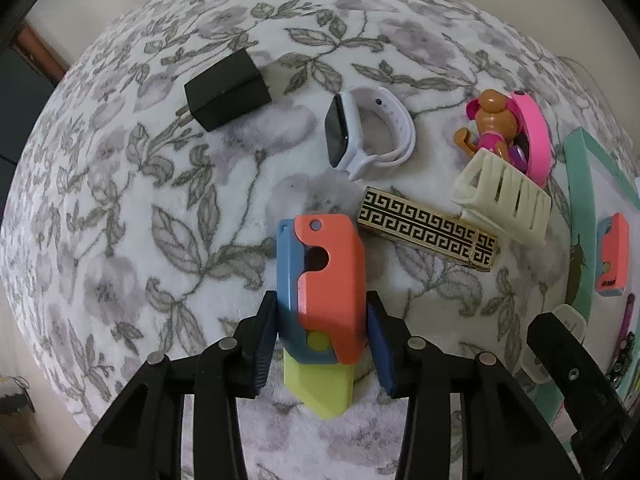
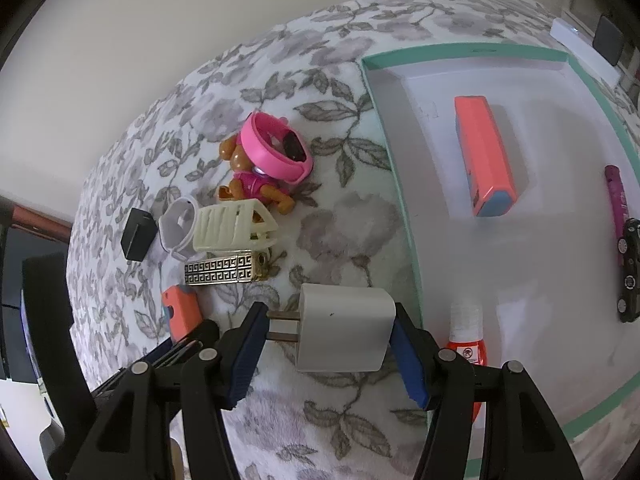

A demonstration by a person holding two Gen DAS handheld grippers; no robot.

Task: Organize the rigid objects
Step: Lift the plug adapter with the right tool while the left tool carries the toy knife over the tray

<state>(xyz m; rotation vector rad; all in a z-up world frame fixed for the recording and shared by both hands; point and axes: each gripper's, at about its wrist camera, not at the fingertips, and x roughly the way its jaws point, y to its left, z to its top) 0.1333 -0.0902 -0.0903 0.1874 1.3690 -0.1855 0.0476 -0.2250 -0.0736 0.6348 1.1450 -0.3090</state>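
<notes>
My left gripper (image 1: pixel 322 295) points down at the floral blanket (image 1: pixel 120 220), its blue pads pressed against both sides of an orange-and-blue toy knife (image 1: pixel 328 280) with a yellow-green blade. My right gripper (image 2: pixel 330 308) is shut on a white wall charger (image 2: pixel 344 328): one pad is on the prongs, the other on the body. It hovers just left of the teal-rimmed tray (image 2: pixel 400 184). In the tray lie a second orange-and-blue toy (image 2: pixel 486 156), a purple stick (image 2: pixel 616 196), a black toy car (image 2: pixel 630 272) and an orange bottle (image 2: pixel 466 336).
Loose on the blanket lie a black charger (image 1: pixel 228 90), a white smartwatch (image 1: pixel 364 136), a brown dog figure (image 1: pixel 490 120) inside a pink band (image 1: pixel 536 136), a cream hair claw (image 1: pixel 504 196) and a gold patterned lighter (image 1: pixel 428 232). A beige wall rises behind the bed.
</notes>
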